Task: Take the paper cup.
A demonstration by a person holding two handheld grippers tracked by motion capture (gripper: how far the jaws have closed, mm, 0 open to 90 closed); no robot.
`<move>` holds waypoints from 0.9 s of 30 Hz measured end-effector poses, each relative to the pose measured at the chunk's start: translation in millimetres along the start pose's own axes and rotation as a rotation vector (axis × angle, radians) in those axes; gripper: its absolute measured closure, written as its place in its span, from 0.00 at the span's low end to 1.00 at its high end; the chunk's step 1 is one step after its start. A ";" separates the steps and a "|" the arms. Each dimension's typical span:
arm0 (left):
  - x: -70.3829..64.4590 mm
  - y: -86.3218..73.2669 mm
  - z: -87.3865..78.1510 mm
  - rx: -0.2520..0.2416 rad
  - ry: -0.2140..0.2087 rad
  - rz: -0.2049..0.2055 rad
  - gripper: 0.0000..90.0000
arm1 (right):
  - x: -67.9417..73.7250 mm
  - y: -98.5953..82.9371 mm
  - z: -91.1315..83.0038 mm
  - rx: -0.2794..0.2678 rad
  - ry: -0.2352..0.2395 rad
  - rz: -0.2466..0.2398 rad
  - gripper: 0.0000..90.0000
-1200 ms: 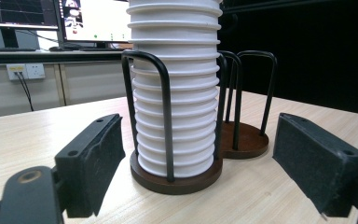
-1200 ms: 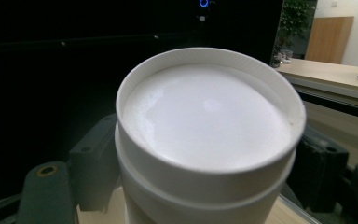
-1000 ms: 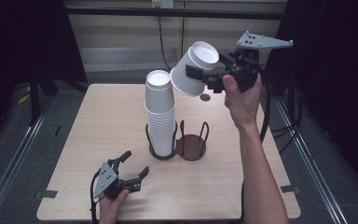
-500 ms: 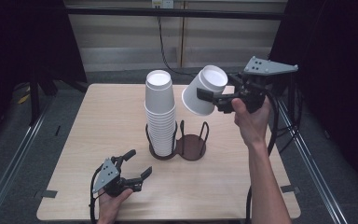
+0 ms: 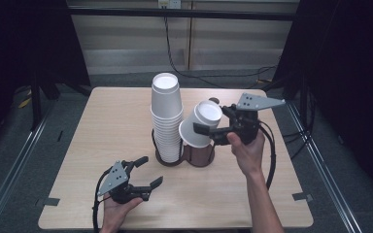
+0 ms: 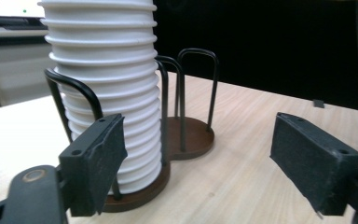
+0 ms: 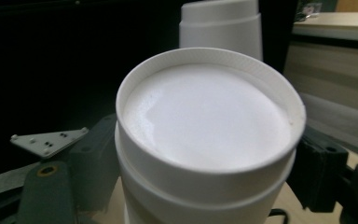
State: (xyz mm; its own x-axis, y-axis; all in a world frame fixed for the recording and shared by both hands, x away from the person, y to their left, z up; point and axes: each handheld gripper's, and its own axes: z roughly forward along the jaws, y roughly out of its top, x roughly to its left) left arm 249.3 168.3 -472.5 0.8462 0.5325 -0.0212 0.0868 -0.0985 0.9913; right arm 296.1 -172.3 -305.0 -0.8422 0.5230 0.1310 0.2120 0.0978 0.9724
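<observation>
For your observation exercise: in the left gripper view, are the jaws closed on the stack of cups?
No: the left gripper stands wide open, short of the cup stack in its holder.

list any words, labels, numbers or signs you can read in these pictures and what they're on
None can be read.
The held white cup in the right claw: plain, no print.
The stack of white cups in the wire holder: plain ribbed sides, no print.
The grey plates on both claws: only screw holes, no marking.
The left claw and the table: no label.
</observation>
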 end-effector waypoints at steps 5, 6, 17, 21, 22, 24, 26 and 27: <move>-3.8 6.4 0.2 -0.007 -0.036 -0.015 0.20 | 9.2 -20.1 12.5 0.041 0.019 0.003 0.24; -3.1 7.9 -0.3 0.002 -0.043 0.000 0.20 | 10.5 -23.3 14.6 0.040 0.026 0.005 0.24; -6.2 21.1 2.1 -0.009 -0.102 0.002 0.18 | 22.0 -51.1 28.6 0.085 0.062 0.005 0.24; -6.6 20.8 3.3 -0.008 -0.122 0.007 0.17 | 25.4 -61.4 33.7 0.102 0.071 0.003 0.24; -6.7 20.7 3.7 -0.008 -0.124 0.007 0.17 | 25.5 -64.2 34.5 0.102 0.080 0.006 0.24; -7.1 20.4 4.9 -0.008 -0.139 0.014 0.17 | 26.2 -69.3 36.7 0.109 0.086 0.007 0.24; -8.3 20.5 5.7 -0.011 -0.145 0.015 0.17 | 27.3 -74.8 39.4 0.119 0.097 0.008 0.24; -8.4 20.8 5.2 -0.009 -0.154 0.026 0.17 | 28.1 -77.5 40.5 0.121 0.101 0.008 0.24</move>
State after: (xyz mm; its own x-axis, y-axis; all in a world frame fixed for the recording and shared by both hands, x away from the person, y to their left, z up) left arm 246.7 157.3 -452.4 0.9189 0.3943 -0.0140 0.0593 -0.1030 0.9929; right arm 276.1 -131.0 -384.5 -0.8842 0.4374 0.1637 0.2726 0.1986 0.9414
